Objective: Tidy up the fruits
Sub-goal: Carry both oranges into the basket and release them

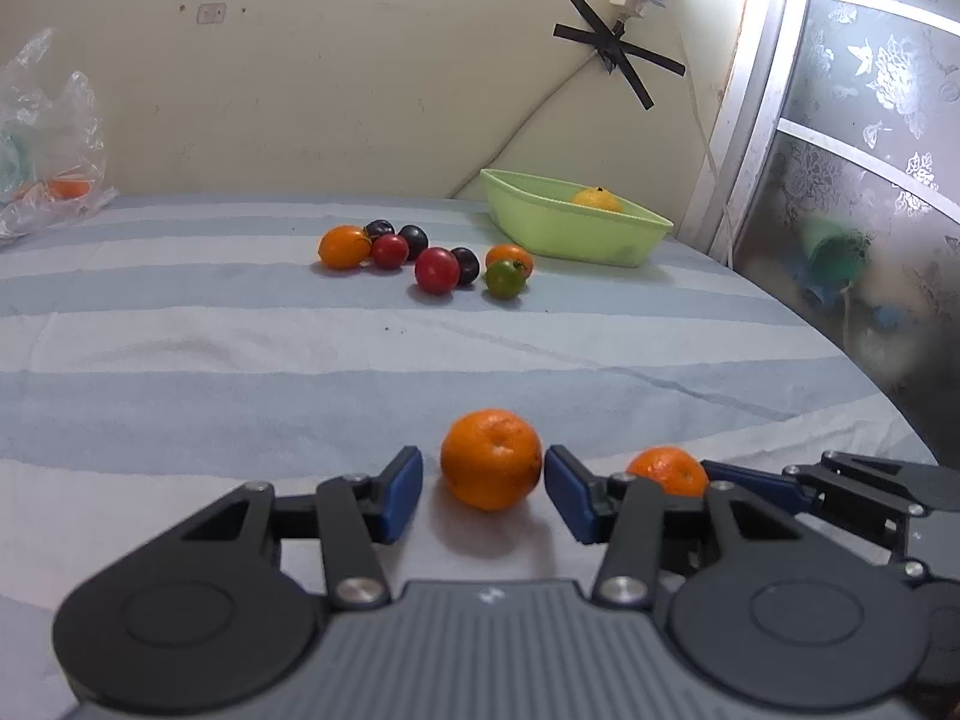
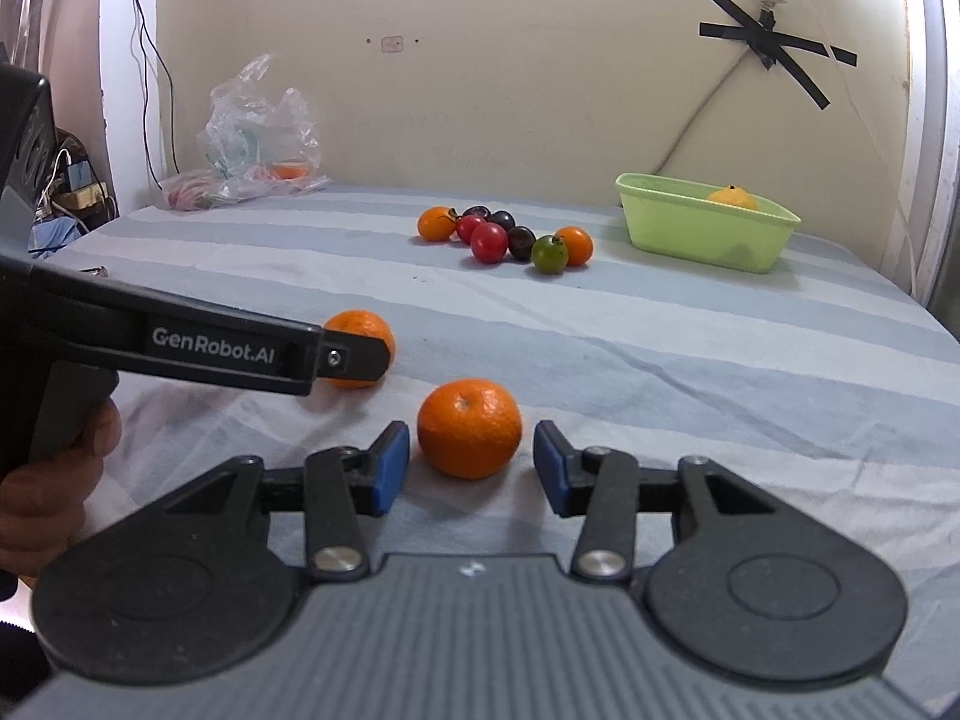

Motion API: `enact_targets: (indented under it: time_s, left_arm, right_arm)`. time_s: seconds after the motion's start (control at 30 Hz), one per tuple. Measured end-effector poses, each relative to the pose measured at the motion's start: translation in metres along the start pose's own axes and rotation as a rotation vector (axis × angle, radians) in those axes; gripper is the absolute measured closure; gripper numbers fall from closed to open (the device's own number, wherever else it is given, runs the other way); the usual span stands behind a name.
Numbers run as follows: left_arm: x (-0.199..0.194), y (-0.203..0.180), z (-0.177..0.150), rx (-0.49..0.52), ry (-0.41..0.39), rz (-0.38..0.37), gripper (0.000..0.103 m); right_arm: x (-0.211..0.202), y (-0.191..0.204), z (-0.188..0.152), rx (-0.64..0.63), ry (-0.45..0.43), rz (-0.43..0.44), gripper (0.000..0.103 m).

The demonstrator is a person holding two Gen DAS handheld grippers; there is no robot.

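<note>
- The left tongs (image 1: 483, 483) stand open at the bottom centre of the left wrist view, their blue pads either side of a round orange mandarin (image 1: 490, 459). The right pad is at its skin and the left pad is just clear of it.
- The right tongs (image 2: 471, 468) are open too, low in the right wrist view. A second round orange mandarin (image 2: 469, 427) sits between the blue pads with a gap on both sides.
- Both mandarins rest on the blue-and-white striped bedsheet (image 1: 180, 348). In the left view the second one shows at lower right, partly hidden behind the tongs.
- A cluster of small fruits (image 1: 423, 255) lies at the upper middle of the frame: orange, red, dark purple and one green, lying close together on the sheet.
- Just right of the cluster stands a light green plastic tub (image 1: 570, 231), with a yellow-orange citrus fruit (image 1: 595, 200) inside it.
- A crumpled clear plastic bag (image 2: 258, 138) lies at the upper left of the right view, against the cream wall, with something orange inside.
- Crossed strips of black tape (image 2: 774, 45) hold a cable to the wall at upper right.
</note>
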State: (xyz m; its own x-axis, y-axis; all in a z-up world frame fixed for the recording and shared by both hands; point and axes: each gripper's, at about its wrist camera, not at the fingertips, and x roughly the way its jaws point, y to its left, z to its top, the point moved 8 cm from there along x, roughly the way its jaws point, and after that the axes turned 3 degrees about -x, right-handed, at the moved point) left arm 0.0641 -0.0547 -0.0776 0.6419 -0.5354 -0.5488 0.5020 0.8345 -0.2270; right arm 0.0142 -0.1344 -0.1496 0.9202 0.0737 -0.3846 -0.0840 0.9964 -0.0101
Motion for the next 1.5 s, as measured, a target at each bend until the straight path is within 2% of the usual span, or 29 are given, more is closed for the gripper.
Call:
enact_targets:
  time_s: [0.07,0.17,0.27,0.5,0.67,0.8,0.93,1.1,1.27,1.4,1.5]
  left_arm:
    - [0.001,-0.002,0.0,0.009,-0.006,0.0,0.065]
    - [0.001,-0.003,0.001,0.011,-0.011,-0.003,0.066]
    - [0.002,-0.007,0.009,-0.001,-0.011,-0.042,0.066]
    - [0.02,-0.034,0.066,0.052,-0.062,-0.116,0.066]
    - [0.062,-0.053,0.128,0.081,-0.071,-0.167,0.066]
    - [0.112,-0.056,0.168,0.026,-0.009,-0.212,0.066]
    - [0.163,-0.057,0.194,-0.017,0.061,-0.23,0.066]
    - [0.21,-0.054,0.202,-0.056,0.119,-0.226,0.066]
    - [0.231,-0.052,0.2,-0.049,0.137,-0.204,0.065]
    - [0.23,-0.05,0.205,-0.05,0.131,-0.212,0.06]
    - [0.207,-0.042,0.213,-0.059,0.091,-0.219,0.06]
  right_arm:
    - [0.001,0.001,-0.001,0.002,0.005,0.003,0.055]
    - [0.003,0.002,-0.002,-0.005,0.01,0.012,0.063]
    - [0.003,0.002,-0.001,-0.006,0.004,0.012,0.064]
    - [0.01,-0.037,0.027,0.094,-0.047,-0.016,0.065]
    - [0.029,-0.092,0.074,0.161,-0.123,-0.046,0.064]
    - [0.06,-0.138,0.105,0.174,-0.152,-0.096,0.064]
    - [0.095,-0.172,0.12,0.166,-0.133,-0.131,0.064]
    - [0.127,-0.188,0.126,0.162,-0.111,-0.129,0.064]
    - [0.147,-0.192,0.125,0.146,-0.092,-0.131,0.063]
    - [0.152,-0.194,0.124,0.146,-0.088,-0.143,0.063]
    - [0.147,-0.195,0.125,0.162,-0.093,-0.147,0.063]
